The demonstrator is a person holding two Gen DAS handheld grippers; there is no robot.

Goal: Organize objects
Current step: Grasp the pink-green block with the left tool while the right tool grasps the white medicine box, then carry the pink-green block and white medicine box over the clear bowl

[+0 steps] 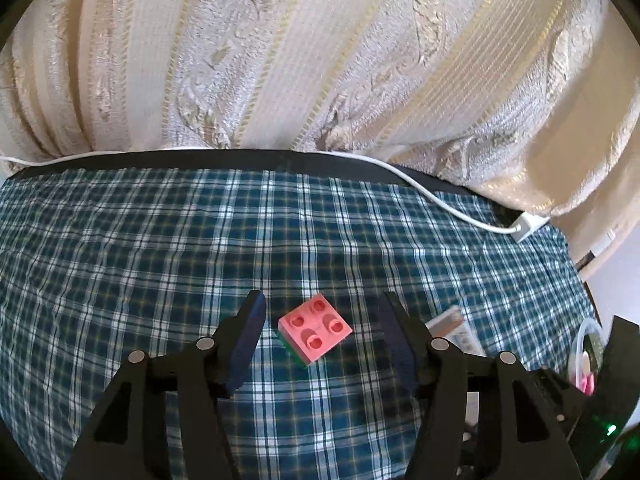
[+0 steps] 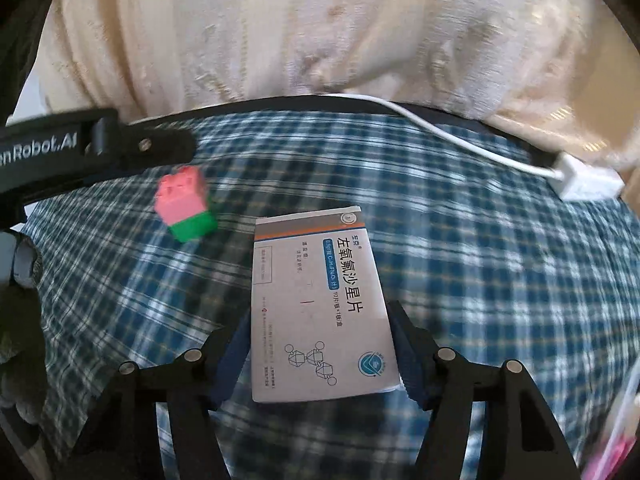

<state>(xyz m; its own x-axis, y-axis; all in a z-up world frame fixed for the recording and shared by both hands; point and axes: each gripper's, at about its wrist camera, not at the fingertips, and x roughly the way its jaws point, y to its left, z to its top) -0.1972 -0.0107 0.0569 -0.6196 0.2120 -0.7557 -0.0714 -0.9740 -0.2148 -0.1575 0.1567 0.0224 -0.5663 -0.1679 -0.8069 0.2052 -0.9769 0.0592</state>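
A medicine box [image 2: 320, 304] is clasped by the right gripper [image 2: 320, 344]; a toy brick stack [image 1: 315, 330] lies untouched between the spread left gripper [image 1: 320, 320] jaws.

On the checked cloth [image 1: 120, 240]: one toy brick stack [image 1: 315, 329], pink over green; one medicine box [image 2: 320, 304]; one white charger [image 2: 584, 180] with cable.
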